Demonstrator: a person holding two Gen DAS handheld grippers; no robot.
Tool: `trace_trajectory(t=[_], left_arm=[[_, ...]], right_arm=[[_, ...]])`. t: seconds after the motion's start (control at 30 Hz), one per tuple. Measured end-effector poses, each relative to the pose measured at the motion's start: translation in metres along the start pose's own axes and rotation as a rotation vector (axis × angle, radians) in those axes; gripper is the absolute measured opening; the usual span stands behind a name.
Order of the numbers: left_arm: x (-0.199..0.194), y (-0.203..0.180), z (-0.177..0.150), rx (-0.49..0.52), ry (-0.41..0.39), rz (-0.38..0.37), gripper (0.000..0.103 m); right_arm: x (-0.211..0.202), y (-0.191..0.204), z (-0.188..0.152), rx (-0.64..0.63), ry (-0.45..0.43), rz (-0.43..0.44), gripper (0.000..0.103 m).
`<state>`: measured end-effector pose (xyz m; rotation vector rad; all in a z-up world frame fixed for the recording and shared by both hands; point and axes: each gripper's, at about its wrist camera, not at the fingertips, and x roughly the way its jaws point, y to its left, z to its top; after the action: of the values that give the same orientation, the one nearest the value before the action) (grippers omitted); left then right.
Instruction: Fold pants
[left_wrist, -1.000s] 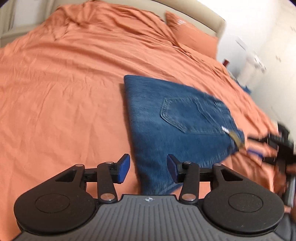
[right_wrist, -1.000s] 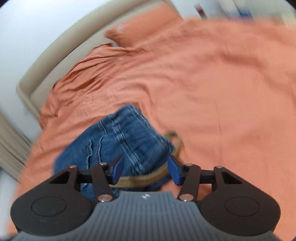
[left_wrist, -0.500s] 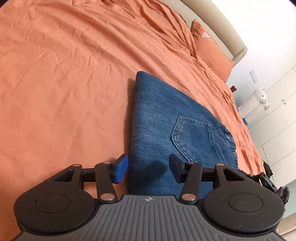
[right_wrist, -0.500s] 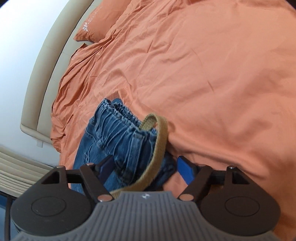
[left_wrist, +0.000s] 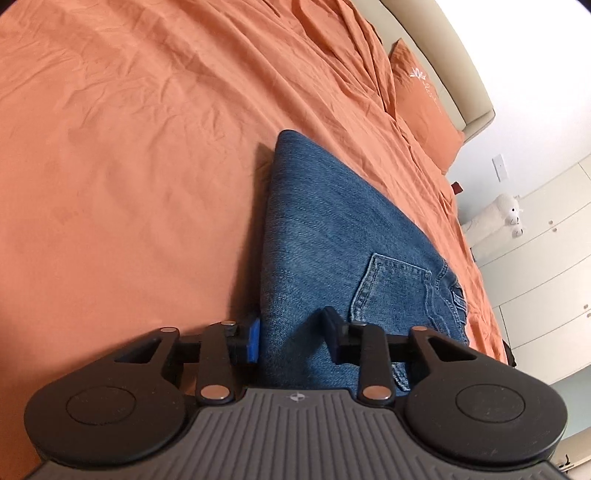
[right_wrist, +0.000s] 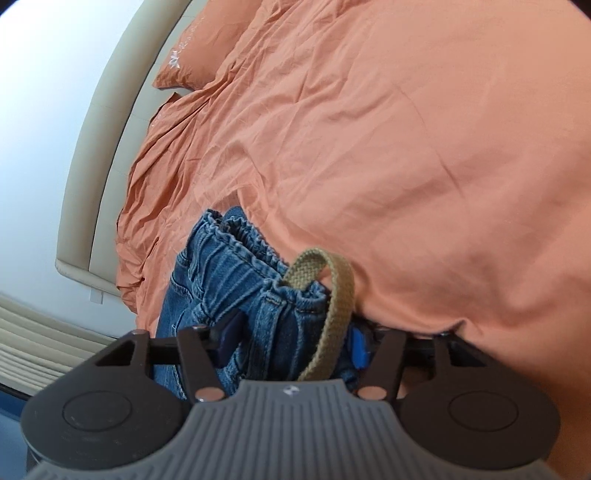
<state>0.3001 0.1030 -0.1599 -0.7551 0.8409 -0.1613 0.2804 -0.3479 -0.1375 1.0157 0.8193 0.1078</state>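
Folded blue jeans (left_wrist: 332, 236) lie on the orange bed sheet (left_wrist: 129, 147), back pocket up. My left gripper (left_wrist: 291, 336) is open, its jaws straddling the near folded edge of the jeans, one finger beside the fabric and one on top. In the right wrist view the elastic waistband end of the jeans (right_wrist: 236, 266) with a tan belt loop strap (right_wrist: 332, 291) sits between the jaws of my right gripper (right_wrist: 291, 343), which are open and wide around the bunched denim.
An orange pillow (left_wrist: 424, 103) and beige headboard (left_wrist: 450, 62) lie at the far end. A white plush toy (left_wrist: 506, 218) and white cabinets (left_wrist: 546, 266) stand right of the bed. Wrinkled duvet (right_wrist: 369, 129) spreads around the jeans.
Both grippers have moved lower and closer onto the jeans. The left jaws now straddle the folded edge; the right jaws surround the waistband more deeply.
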Motion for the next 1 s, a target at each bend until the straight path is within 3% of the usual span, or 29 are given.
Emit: trace_trajectory(t=[0.2, 0.53, 0.83, 0.9, 1.0], left_arm=[[-0.002, -0.008, 0.001, 0.04, -0.001, 0.007, 0.015], [-0.022, -0.019, 0.007, 0.066, -0.027, 0.013, 0.006], [-0.076, -0.027, 0.015, 0.12, -0.079, 0.078, 0.005], [-0.09, -0.029, 0.019, 0.14, -0.098, 0.094, 0.0], [-0.125, -0.033, 0.027, 0.182, -0.193, 0.076, 0.0]], right_arm=[[-0.005, 0.008, -0.002, -0.059, -0.018, 0.007, 0.034], [-0.024, 0.028, -0.009, -0.177, -0.037, 0.021, 0.026], [-0.053, 0.087, -0.036, -0.311, -0.032, 0.051, 0.024], [-0.054, 0.099, -0.046, -0.323, -0.024, 0.061, 0.024], [-0.052, 0.119, -0.06, -0.34, -0.024, 0.087, 0.023]])
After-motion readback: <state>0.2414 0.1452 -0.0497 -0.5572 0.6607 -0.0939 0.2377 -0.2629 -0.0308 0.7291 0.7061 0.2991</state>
